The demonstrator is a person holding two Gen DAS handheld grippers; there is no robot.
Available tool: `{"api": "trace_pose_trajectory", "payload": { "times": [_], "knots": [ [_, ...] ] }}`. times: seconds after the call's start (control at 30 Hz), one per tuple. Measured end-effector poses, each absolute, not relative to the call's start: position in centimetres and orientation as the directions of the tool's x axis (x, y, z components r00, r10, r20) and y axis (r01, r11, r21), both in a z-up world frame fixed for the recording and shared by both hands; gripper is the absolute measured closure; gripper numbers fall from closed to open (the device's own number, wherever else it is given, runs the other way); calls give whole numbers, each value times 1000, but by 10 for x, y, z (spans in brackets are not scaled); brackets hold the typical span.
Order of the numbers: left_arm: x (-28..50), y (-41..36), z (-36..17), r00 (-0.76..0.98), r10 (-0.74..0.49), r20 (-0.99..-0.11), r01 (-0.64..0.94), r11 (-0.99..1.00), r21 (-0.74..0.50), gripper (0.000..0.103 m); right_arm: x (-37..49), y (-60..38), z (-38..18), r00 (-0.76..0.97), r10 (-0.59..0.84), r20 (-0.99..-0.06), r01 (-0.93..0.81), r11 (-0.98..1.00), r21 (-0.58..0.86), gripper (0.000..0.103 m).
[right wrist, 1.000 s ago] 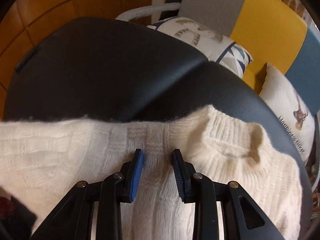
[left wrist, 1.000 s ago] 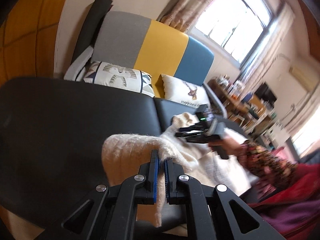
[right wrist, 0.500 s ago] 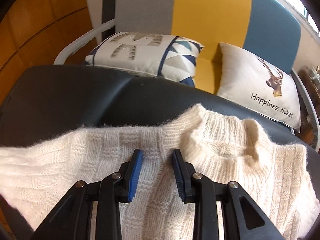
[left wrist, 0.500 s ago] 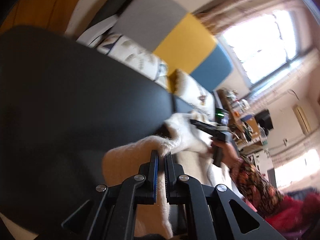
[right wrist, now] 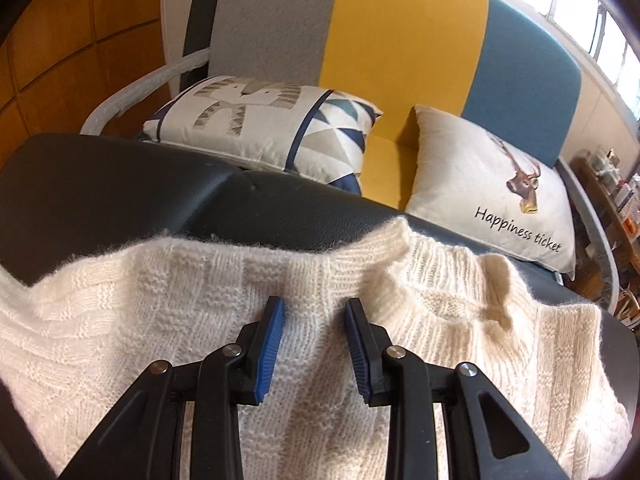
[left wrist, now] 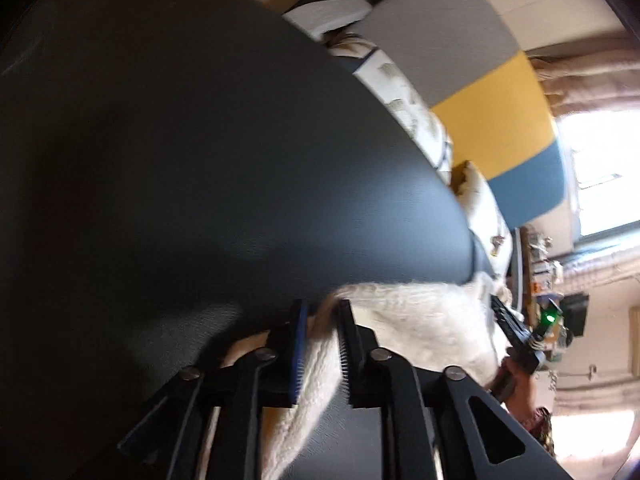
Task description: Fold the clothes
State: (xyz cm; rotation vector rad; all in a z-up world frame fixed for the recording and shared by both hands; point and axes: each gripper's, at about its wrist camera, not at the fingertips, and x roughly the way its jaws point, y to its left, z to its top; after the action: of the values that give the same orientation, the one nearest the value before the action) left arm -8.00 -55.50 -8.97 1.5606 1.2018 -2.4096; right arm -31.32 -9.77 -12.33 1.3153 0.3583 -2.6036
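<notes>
A cream knit sweater (right wrist: pixel 168 320) lay spread on the black padded bench (right wrist: pixel 100 184), its ribbed collar (right wrist: pixel 440 280) toward the bench's far edge. The right tool (right wrist: pixel 314 344) hovered over the sweater just short of the collar, its blue pads parted, with only flat knit beneath them and nothing pinched.

In the left wrist view, the left tool (left wrist: pixel 322 350) had just been opening. A strip of the sweater (left wrist: pixel 420 316) still ran between its pads (left wrist: pixel 299 356), but they stood apart from the fabric and no longer pressed it. The fabric trailed from there across the bench (left wrist: pixel 200 140) toward the right tool (left wrist: pixel 516 332), seen at the sweater's far side in a hand (left wrist: pixel 520 388).

Beyond the bench's far edge stood a sofa (right wrist: pixel 400 40) with grey, yellow and blue panels. On its seat rested a patterned cushion (right wrist: pixel 260 124) and a white cushion (right wrist: pixel 480 184) printed with a deer and "Happiness ticket".
</notes>
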Motion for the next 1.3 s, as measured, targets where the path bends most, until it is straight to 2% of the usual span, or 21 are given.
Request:
{"api": "trace_pose_trajectory", "payload": {
  "times": [0.07, 0.2, 0.27, 0.37, 0.43, 0.53, 0.6, 0.67, 0.7, 0.73, 0.8, 0.83, 0.87, 0.93, 0.97, 1.1, 1.23, 1.3],
  "knots": [
    [-75, -559, -88, -512, 330, -793, 417, -712, -566, 69, -312, -98, -124, -597, -65, -800, 283, -950, -134, 73],
    [-43, -567, -73, -558, 298, -774, 392, -728, -563, 63, -314, -95, -124, -587, -82, -806, 284, -953, -110, 73],
    [-24, -565, -63, -578, 294, -761, 353, -751, -558, 40, -316, -93, -123, -575, -92, -813, 287, -953, -96, 73],
    [6, -542, -51, -590, 298, -750, 252, -815, -522, 25, -318, -92, -123, -563, -101, -820, 293, -953, -83, 72],
    [25, -519, -47, -598, 289, -748, 181, -860, -477, 23, -318, -92, -123, -560, -103, -822, 293, -953, -80, 72],
    [48, -480, -47, -599, 197, -776, 98, -944, -315, 18, -319, -91, -123, -555, -108, -825, 290, -955, -70, 72],
    [52, -454, -53, -600, 24, -800, 70, -994, -82, 18, -319, -90, -123, -551, -110, -827, 288, -955, -65, 72],
    [55, -432, -62, -600, -157, -785, 52, -986, 158, 17, -319, -90, -123, -549, -112, -828, 288, -956, -62, 72],
    [53, -430, -72, -587, -237, -774, 60, -966, 250, 17, -319, -90, -123, -549, -112, -828, 288, -955, -62, 72],
    [51, -431, -81, -570, -256, -780, 57, -960, 274, 17, -318, -90, -123, -551, -112, -827, 288, -956, -62, 72],
    [44, -431, -97, -536, -246, -808, 48, -964, 261, 19, -318, -90, -123, -553, -112, -826, 287, -956, -63, 72],
    [43, -432, -100, -541, -220, -812, 46, -971, 233, 28, -318, -90, -123, -554, -112, -825, 287, -956, -63, 72],
    [42, -433, -101, -543, -190, -818, 44, -979, 198, 49, -318, -89, -123, -553, -112, -825, 288, -956, -63, 72],
    [38, -437, -98, -520, -150, -841, 51, -988, 144, 84, -318, -89, -123, -552, -114, -826, 290, -955, -62, 72],
    [38, -438, -95, -512, -135, -848, 52, -991, 126, 89, -318, -89, -123, -550, -116, -827, 291, -955, -60, 72],
    [45, -445, -65, -539, -23, -842, 16, -1000, 17, 90, -319, -88, -123, -544, -122, -830, 299, -953, -56, 72],
    [47, -482, -22, -602, 180, -778, 63, -961, -271, 94, -320, -88, -124, -536, -126, -835, 309, -949, -55, 72],
    [34, -499, 3, -662, 204, -721, 124, -919, -374, 94, -321, -88, -124, -533, -125, -837, 314, -948, -58, 72]
  ]
}}
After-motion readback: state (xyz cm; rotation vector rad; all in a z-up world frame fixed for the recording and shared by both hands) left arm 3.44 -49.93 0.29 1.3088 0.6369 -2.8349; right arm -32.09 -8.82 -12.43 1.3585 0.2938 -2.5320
